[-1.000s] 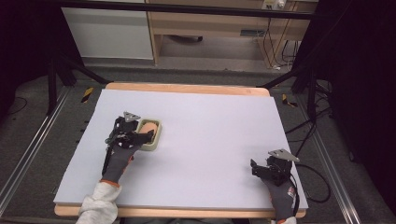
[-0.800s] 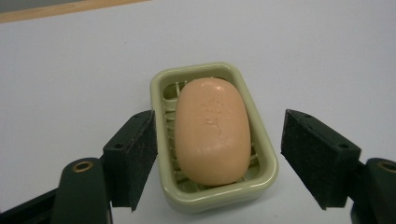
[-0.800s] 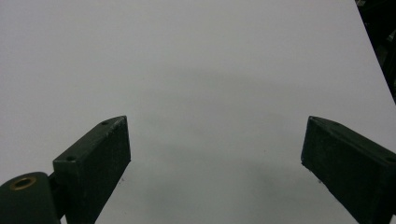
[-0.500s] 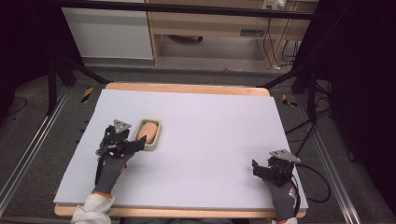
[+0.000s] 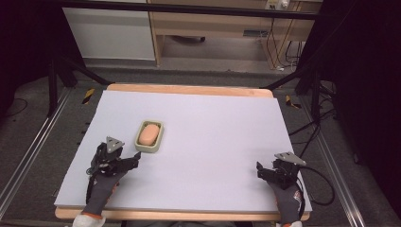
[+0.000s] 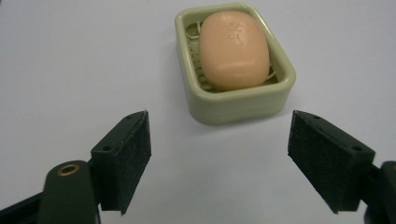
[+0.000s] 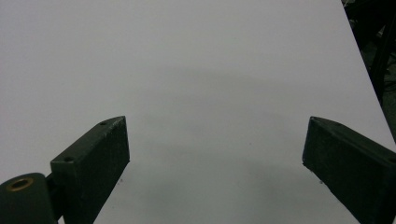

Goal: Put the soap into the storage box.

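Resting at the near right corner of the worktop (image 5: 213, 118): right tongs (image 5: 265, 171), jaws spread wide, nothing between them; in the right gripper view the two black pads (image 7: 95, 154) frame bare white surface and nothing else. Idle, well apart from the work.

Near left: left tongs (image 5: 134, 161), held in a grey-gloved hand (image 5: 101, 187), jaws likewise spread and empty. In the left gripper view the pads (image 6: 128, 154) stand either side of a clear gap, and the dish sits just beyond them, not touching either one.

Farther, left of centre: soap dish (image 5: 150, 137), pale green, rectangular, flat on the worktop. Pink soap bar (image 5: 149, 135) lies inside it on the ribbed insert, seated level, nothing overhanging the rim (image 6: 233, 105).

Status, judged from the layout: soap placed in its dish and released; the placing appears complete. Nothing obvious left but parking the left tongs, unless the dish itself is to be shifted.

Change against the earlier frames: a second ago the left tongs were over the dish, at the soap. Half a second ago they had drawn back to its left edge. Now they sit nearer the person, off the dish altogether. Dish and soap unmoved throughout. Right tongs unchanged in place and opening.
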`<state>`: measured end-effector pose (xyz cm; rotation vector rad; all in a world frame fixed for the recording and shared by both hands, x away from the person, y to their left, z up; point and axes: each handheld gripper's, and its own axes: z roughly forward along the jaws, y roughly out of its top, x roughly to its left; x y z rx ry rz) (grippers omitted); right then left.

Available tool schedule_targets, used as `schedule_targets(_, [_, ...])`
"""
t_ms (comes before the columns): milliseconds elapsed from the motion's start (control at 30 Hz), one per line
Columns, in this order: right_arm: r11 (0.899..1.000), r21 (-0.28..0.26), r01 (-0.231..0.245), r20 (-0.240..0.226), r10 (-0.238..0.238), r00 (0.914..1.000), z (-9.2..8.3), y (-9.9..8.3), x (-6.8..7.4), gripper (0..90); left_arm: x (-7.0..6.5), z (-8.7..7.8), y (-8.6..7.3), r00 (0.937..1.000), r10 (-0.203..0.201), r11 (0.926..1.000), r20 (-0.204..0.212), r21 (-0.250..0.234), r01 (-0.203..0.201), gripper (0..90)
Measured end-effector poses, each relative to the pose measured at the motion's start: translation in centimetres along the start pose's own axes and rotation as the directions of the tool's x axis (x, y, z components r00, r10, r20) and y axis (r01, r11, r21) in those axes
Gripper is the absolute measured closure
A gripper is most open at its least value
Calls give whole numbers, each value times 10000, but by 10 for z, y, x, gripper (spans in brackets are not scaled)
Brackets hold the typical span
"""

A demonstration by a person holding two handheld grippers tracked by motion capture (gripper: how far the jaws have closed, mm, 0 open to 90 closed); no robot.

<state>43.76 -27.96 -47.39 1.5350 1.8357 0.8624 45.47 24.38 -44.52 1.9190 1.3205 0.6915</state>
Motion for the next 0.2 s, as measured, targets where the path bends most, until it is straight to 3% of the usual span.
schedule_targets(200, [9999,-4,-103,-15,103,9999,-1,0,-2,75,6,-3,-13,9998,-27,9999,-213,165,30,184])
